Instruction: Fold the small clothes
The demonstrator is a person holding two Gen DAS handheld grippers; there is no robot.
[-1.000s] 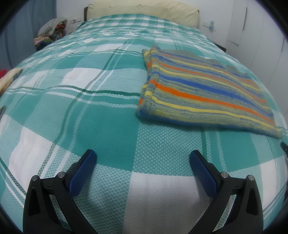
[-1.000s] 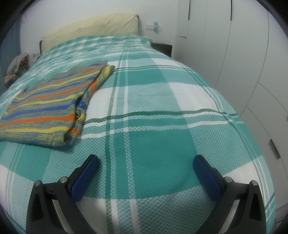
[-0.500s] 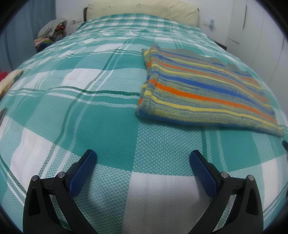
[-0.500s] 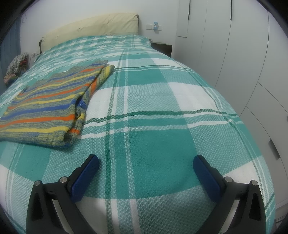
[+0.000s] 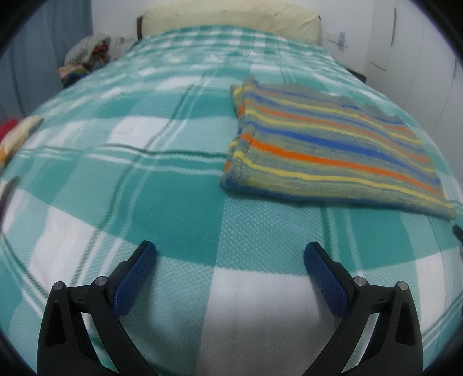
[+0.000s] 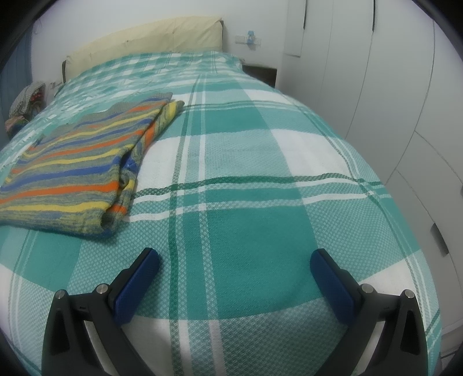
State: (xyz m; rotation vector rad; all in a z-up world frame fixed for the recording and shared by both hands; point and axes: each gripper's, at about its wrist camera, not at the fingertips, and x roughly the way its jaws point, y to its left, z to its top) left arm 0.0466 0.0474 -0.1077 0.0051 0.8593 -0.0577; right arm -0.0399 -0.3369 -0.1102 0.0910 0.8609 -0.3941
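Observation:
A folded striped knit garment (image 5: pixel 327 147), grey-green with blue, orange and yellow stripes, lies flat on the teal and white plaid bed (image 5: pixel 173 185). It also shows in the right wrist view (image 6: pixel 81 170), at the left. My left gripper (image 5: pixel 230 254) is open and empty, held over the bedspread, nearer than the garment's left folded edge. My right gripper (image 6: pixel 234 260) is open and empty, over bare bedspread to the right of the garment. Neither gripper touches the garment.
A cream headboard (image 5: pixel 231 17) stands at the far end of the bed. A pile of clothes (image 5: pixel 86 55) sits beside the bed at the far left. White wardrobe doors (image 6: pixel 376 72) run along the right side. Another cloth item (image 5: pixel 17 136) lies at the left edge.
The left wrist view has shifted slightly, so the garment sits a little lower and the picture is slightly blurred. The right gripper has barely moved. Both grippers stay open.

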